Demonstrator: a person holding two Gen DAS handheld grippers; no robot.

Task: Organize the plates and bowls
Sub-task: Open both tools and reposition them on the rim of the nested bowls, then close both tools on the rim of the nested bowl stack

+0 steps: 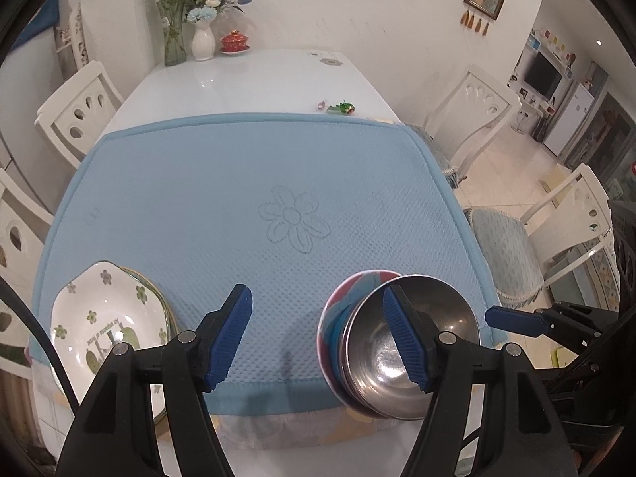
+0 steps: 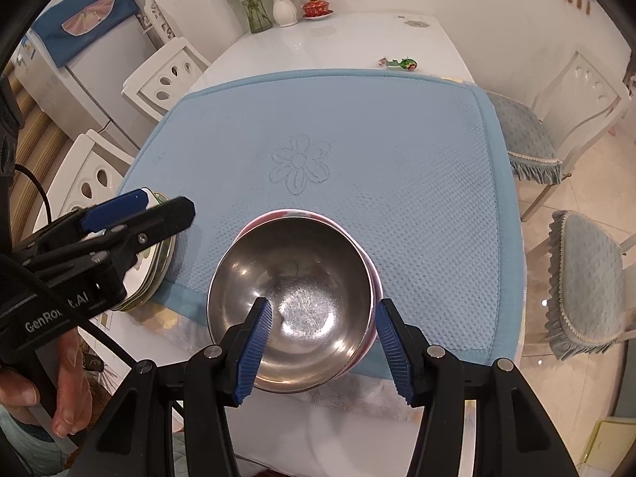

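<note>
A steel bowl point(image 1: 417, 342) sits nested in a pink and blue bowl point(image 1: 338, 318) at the near right of the blue mat point(image 1: 278, 167). At the mat's near left corner lies a stack of white plates point(image 1: 107, 318) with green flower prints. My left gripper point(image 1: 320, 338) hangs open over bare mat between the two stacks. My right gripper point(image 2: 324, 351) is open above the steel bowl point(image 2: 294, 298); one pad hangs over its hollow and the other is just outside its right rim. The plates point(image 2: 159, 262) are partly hidden by a left gripper finger point(image 2: 115, 204).
The white table point(image 1: 246, 79) holds two flower vases point(image 1: 203, 41), a red lidded cup point(image 1: 234, 41) and a small green trinket point(image 1: 342, 108) beyond the mat. White chairs point(image 1: 79, 115) stand on both sides. A hand point(image 2: 59, 389) grips the left tool's handle.
</note>
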